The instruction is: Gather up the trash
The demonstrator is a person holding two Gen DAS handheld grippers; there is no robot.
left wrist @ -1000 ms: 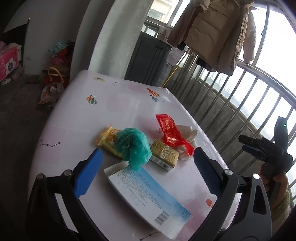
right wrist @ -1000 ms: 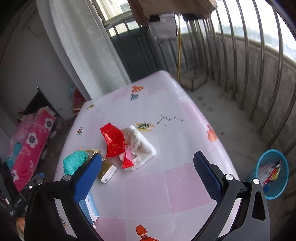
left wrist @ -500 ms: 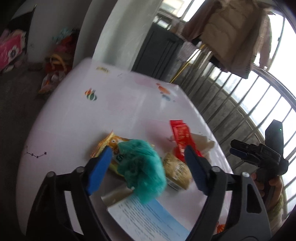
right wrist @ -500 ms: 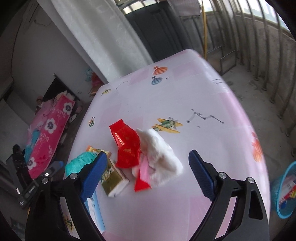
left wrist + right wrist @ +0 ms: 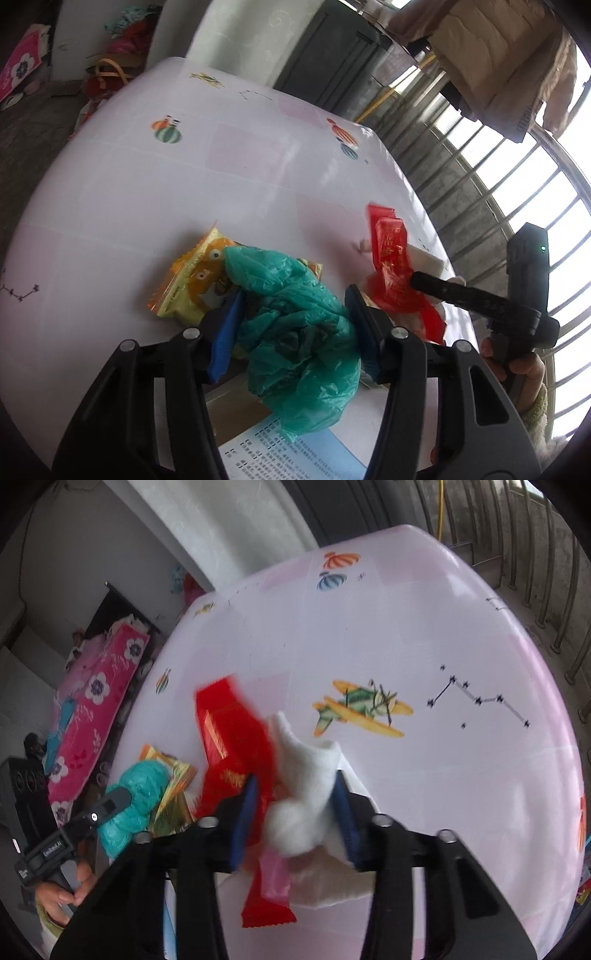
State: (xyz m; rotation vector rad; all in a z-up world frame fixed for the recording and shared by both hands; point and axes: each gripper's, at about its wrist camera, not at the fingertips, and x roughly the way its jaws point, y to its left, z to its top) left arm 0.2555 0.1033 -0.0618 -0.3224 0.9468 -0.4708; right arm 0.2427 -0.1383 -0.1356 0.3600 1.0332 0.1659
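Two tools closing together: we are pinching green bag (image 5: 295, 325) with left tool (image 5: 295, 332) | right tool (image 5: 295, 812) squeezing white tissue (image 5: 306, 794) | red wrapper (image 5: 236, 734) risking snagging, sliding off tabletop (image 5: 406, 635).

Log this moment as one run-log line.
left hand-held gripper: closing on green plastic bag | right hand-held gripper: closing on white tissue wad | nothing lifted off table

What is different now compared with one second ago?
Both grippers came down to the table and their jaws have just been closing. The left gripper now has the green bag between its pads; the right gripper pinches the white tissue. The red wrapper and yellow packet stayed put.
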